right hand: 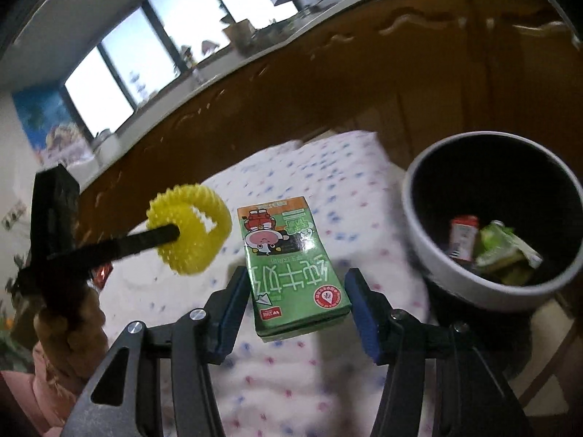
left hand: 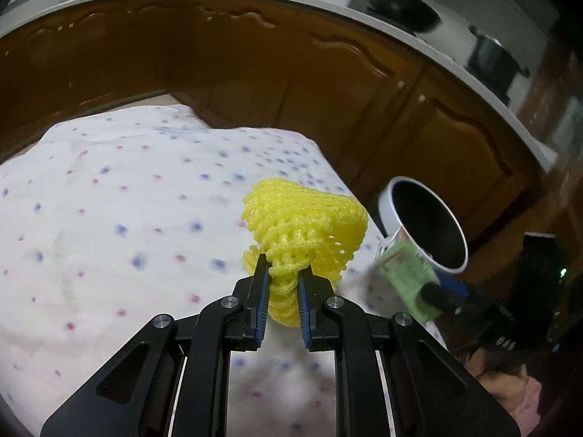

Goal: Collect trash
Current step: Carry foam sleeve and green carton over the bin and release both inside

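My left gripper (left hand: 284, 273) is shut on a yellow foam fruit net (left hand: 306, 225) and holds it above the table; the net also shows in the right wrist view (right hand: 189, 229). My right gripper (right hand: 295, 284) is shut on a green milk carton (right hand: 291, 266), held above the table left of the white trash bin (right hand: 430, 255). The carton (left hand: 408, 273) and the bin (left hand: 390, 207) also show in the left wrist view at the right. The bin holds a red carton (right hand: 462, 233) and green crumpled packaging (right hand: 503, 247).
The table wears a white cloth with blue and pink dots (left hand: 109, 218). Brown kitchen cabinets (left hand: 255, 73) run behind it under a pale countertop with a black pan (left hand: 400, 3) and a pot (left hand: 492, 58). A small red wrapper (right hand: 104, 273) lies by the left gripper.
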### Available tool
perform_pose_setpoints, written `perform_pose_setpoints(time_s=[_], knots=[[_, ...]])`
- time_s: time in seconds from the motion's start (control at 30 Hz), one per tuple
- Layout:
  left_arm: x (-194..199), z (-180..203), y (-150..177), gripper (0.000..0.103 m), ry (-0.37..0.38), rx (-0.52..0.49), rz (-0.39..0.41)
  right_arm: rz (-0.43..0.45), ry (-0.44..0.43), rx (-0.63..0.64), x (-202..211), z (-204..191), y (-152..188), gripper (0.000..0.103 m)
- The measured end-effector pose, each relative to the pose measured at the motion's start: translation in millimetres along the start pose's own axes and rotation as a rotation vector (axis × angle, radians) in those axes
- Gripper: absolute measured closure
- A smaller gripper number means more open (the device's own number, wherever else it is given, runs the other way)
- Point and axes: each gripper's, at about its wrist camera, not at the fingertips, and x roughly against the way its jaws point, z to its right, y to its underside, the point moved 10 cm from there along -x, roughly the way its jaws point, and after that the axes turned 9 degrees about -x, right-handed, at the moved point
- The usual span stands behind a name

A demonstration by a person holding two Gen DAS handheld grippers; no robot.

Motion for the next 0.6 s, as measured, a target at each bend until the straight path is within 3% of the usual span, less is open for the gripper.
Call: perform_pose_setpoints(time_s=[0.6], knots=[[-18.7,120.5,-15.1,0.090,0.061,-0.191,-0.009,0.137,0.064,-0.100,69.9,55.1,-29.1,0.049]])
